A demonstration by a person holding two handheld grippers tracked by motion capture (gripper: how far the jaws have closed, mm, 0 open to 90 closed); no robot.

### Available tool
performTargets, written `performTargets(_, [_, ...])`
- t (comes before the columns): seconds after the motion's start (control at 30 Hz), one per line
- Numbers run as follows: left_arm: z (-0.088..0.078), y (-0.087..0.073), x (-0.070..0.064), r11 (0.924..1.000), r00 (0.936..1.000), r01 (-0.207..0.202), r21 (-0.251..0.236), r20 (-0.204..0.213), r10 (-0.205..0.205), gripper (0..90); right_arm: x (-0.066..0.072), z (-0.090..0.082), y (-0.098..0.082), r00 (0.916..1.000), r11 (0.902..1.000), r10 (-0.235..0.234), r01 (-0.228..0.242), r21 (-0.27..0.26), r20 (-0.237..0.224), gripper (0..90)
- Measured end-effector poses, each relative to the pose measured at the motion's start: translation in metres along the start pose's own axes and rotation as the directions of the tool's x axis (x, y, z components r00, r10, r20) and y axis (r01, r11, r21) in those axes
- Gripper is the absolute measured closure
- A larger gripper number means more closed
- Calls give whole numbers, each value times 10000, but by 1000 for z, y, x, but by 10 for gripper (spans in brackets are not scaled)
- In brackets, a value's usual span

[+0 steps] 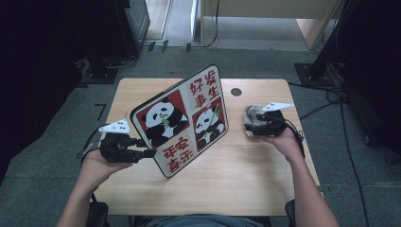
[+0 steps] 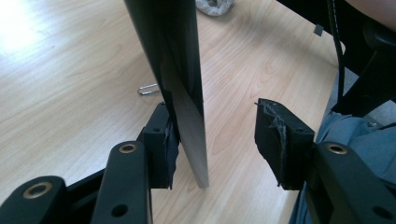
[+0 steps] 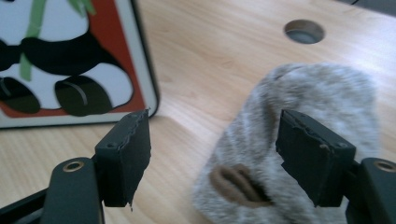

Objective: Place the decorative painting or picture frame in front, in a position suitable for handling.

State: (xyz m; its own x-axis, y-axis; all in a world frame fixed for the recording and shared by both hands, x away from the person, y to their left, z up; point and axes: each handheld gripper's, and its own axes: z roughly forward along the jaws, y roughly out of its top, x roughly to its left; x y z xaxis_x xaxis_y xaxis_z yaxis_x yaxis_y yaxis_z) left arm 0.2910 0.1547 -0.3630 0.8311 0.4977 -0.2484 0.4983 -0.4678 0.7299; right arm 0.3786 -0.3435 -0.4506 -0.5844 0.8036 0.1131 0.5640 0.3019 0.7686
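Panda-print board [image 1: 182, 120] tilted up off the wooden worktop [image 1: 246, 179], its lower left edge at the left claw [image 1: 144, 150]; grey fuzzy cloth [image 1: 253, 118] lying at about 3 o'clock from the board, well apart from it, with the right claw [image 1: 249, 126] upon it. The left claw view shows the board edge-on [image 2: 180, 70] resting against one pad [image 2: 170, 144] while the other stands clear, so the left claw [image 2: 219, 140] is wide open and has no clamp on the board. The right claw [image 3: 212, 154] is likewise spread wide, its jaws straddling the cloth [image 3: 299, 93] without pinching it. Judged step: securing the cloth for use on the board; first close the left claw squarely on the board's edge so it cannot slip, then gather a thick fold of cloth. The high view alone gives the printed face and tilt; the left claw view reveals a small metal clip [image 2: 148, 89] behind the board.
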Motion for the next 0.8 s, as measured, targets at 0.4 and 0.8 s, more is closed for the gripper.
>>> performTargets(0.4, [8,-8,8,9993,9998,179,-316,-58,-181,560,-32,-4,3,9929,9985,489,-459,-293,1085,274])
performTargets(0.8, [18,-10,13,9983,9989,456,-376,-79,-459,615,-49,25,-13,9876,9889,988,-1112,989,1223,356])
